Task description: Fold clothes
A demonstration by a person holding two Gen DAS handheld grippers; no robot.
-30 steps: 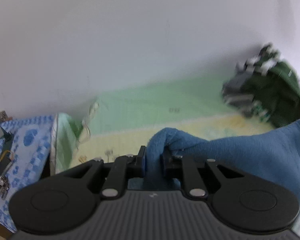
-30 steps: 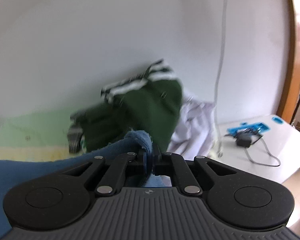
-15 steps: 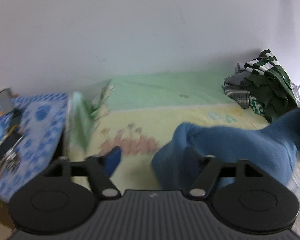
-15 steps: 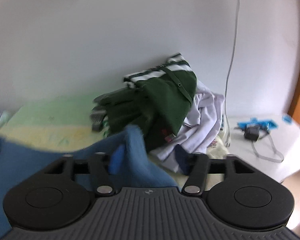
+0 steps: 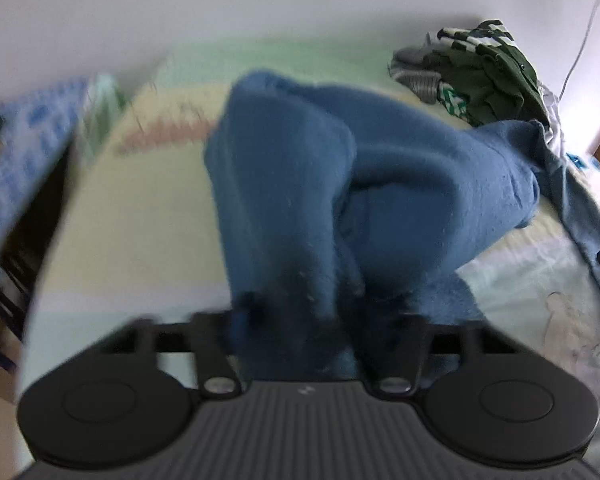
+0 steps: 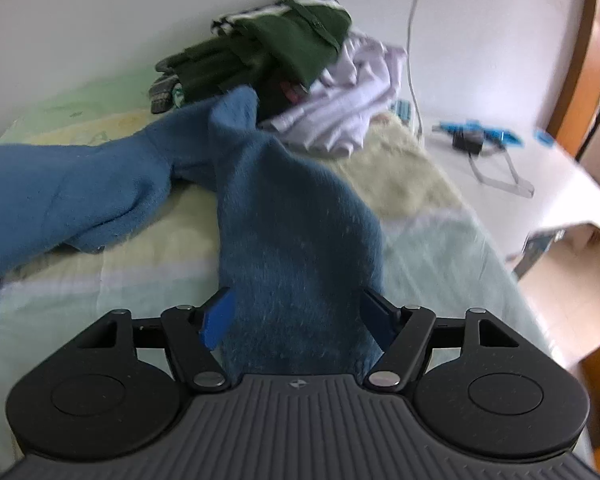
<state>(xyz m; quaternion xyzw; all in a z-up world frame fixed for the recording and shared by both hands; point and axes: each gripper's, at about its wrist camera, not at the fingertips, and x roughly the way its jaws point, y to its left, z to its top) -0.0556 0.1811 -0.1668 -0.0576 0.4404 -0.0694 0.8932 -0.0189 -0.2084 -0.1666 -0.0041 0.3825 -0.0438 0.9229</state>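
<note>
A blue fleece garment (image 5: 380,168) lies bunched on the bed, and one thick fold of it runs down between the spread fingers of my left gripper (image 5: 320,320), which is open. In the right wrist view the same blue garment (image 6: 292,220) drapes toward the camera. It passes between the blue pads (image 6: 216,316) of my right gripper (image 6: 296,312), also open, with the cloth loose in the gap. A pile of dark green striped clothes (image 6: 268,48) sits at the far end of the bed by the wall.
The bed sheet (image 5: 140,216) is pale yellow and green. White and lilac clothes (image 6: 348,104) lie beside the green pile. A white side table (image 6: 540,168) at the right carries a charger and cable. A blue patterned cloth (image 5: 24,152) lies left of the bed.
A second ago both grippers were shut on the blue garment, held up. Both have since opened and the garment has dropped onto the bed, with both grippers tilted down toward it.
</note>
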